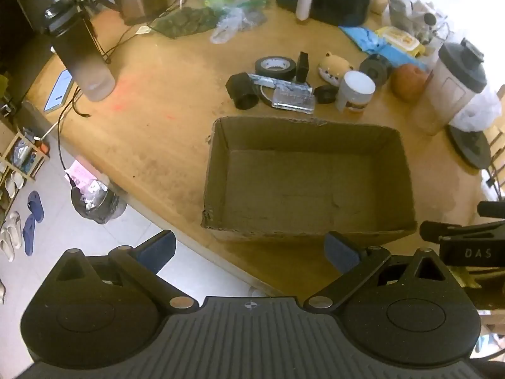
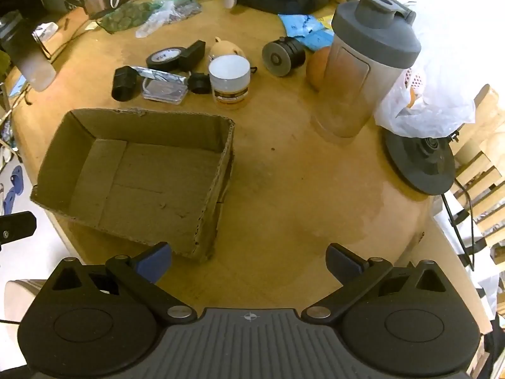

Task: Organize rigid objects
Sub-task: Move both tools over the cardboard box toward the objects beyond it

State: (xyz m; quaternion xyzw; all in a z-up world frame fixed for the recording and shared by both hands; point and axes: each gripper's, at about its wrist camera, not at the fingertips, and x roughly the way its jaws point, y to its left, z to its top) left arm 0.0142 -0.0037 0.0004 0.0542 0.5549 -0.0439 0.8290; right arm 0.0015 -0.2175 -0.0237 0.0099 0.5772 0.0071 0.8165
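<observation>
An open, empty cardboard box (image 1: pixel 217 170) (image 2: pixel 53 164) sits on the wooden table. Behind it lies a cluster of small objects: a black tape roll (image 1: pixel 275 67) (image 2: pixel 164 57), a black hex part (image 1: pixel 242 90) (image 2: pixel 123 82), a clear plastic case (image 1: pixel 293 97) (image 2: pixel 164 91), a white-lidded jar (image 1: pixel 355 91) (image 2: pixel 229 80), a bear figure (image 1: pixel 333 67) (image 2: pixel 224 48), a black wheel (image 1: pixel 374 69) (image 2: pixel 282 57) and an orange ball (image 1: pixel 408 80). My left gripper (image 1: pixel 251 251) is open and empty at the box's near wall. My right gripper (image 2: pixel 249 260) is open and empty, right of the box.
A grey-lidded shaker bottle (image 2: pixel 363 72) (image 1: pixel 448 88) stands right of the cluster, with a white plastic bag (image 2: pixel 426 101) and a black round base (image 2: pixel 419 164) beyond. A dark bottle (image 1: pixel 80 53) stands at far left. Kettle, bags and appliances line the back. The table edge curves near left.
</observation>
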